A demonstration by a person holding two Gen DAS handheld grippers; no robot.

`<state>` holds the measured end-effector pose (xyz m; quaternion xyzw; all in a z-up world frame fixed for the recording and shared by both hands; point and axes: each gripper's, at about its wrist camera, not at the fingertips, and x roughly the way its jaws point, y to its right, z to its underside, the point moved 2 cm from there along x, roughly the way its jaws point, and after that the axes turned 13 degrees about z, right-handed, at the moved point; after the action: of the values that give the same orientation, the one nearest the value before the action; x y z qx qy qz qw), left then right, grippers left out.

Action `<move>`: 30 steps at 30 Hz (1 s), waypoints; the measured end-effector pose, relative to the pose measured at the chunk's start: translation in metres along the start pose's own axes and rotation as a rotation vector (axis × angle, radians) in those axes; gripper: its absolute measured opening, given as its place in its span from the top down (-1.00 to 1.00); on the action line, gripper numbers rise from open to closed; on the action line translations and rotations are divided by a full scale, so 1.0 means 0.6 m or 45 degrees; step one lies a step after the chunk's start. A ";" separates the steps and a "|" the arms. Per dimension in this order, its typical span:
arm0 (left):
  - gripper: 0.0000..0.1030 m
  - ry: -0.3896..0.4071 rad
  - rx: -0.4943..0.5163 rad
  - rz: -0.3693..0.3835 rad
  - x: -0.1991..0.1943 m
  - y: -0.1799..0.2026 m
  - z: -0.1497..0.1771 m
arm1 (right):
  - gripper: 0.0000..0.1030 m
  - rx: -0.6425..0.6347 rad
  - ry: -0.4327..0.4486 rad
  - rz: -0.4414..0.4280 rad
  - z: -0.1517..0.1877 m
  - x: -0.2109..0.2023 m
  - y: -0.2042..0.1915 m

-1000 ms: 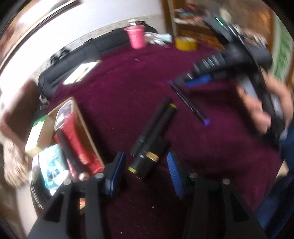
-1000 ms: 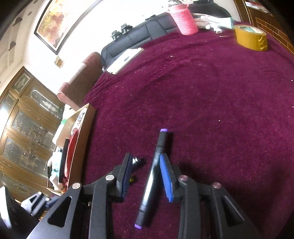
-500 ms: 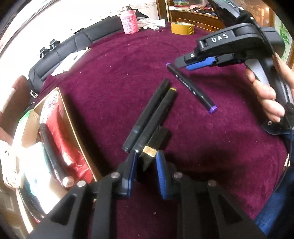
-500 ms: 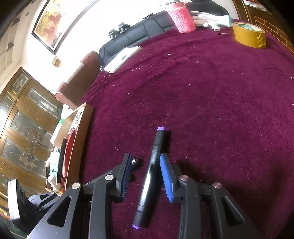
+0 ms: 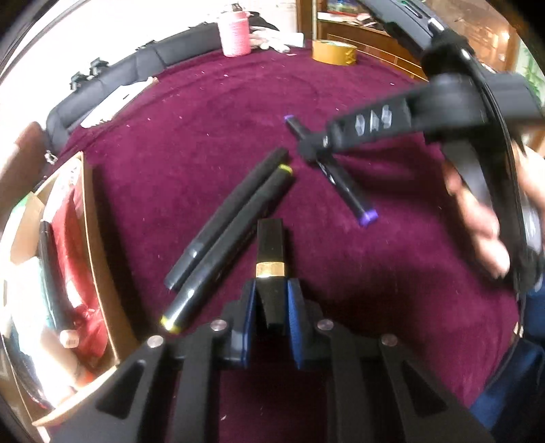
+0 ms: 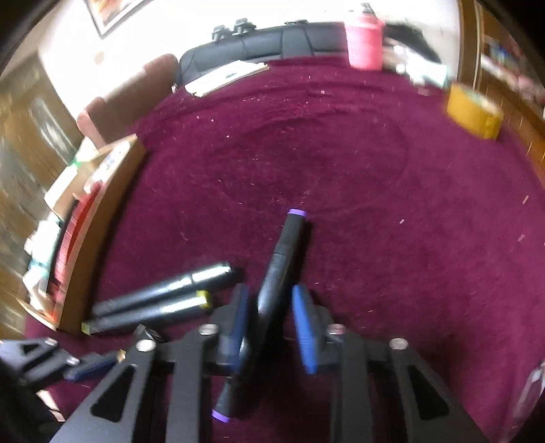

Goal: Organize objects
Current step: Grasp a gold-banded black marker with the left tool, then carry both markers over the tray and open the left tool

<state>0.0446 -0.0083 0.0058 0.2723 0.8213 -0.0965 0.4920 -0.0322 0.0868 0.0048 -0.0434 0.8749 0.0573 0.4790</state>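
Left claw (image 5: 270, 300) is closed on a black lipstick tube (image 5: 270, 252) with a gold band, blue pads pressed against both sides of its near end; the tube sticks straight forward over the maroon table (image 5: 204, 143). Just left of it two black markers lie side by side on the cloth, touching each other: a yellow-capped marker (image 5: 231, 245) nearer the claw and a plain black marker (image 5: 228, 218) behind it, both angled up to the right.

Right claw (image 6: 269, 313) is around a purple-capped marker (image 6: 279, 269). The left pad looks pressed on the barrel, while a small gap shows at the right pad, so a full grip cannot be confirmed; motion blur makes it unclear. The marker runs forward between the pads, one purple end well ahead of the claw and the other back under it. In the left wrist view the same marker lies tilted, with the right claw over its far half and a hand (image 5: 483, 231) on the handle, blurred.

An open cardboard box (image 5: 98, 259) sits at the table's left edge, holding a red pouch (image 5: 73, 238) and other items. A pink container (image 5: 234, 32) and a yellow tape roll (image 5: 335, 51) stand at the far side, well apart from the markers.
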 end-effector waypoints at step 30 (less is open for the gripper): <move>0.67 0.300 -0.315 0.193 -0.076 -0.037 -0.019 | 0.68 0.252 0.078 -0.337 -0.017 -0.045 0.031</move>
<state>0.0404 -0.0380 0.0481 0.2803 0.8559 0.0751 0.4279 -0.0285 0.1045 0.0338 -0.1127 0.8771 -0.0941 0.4573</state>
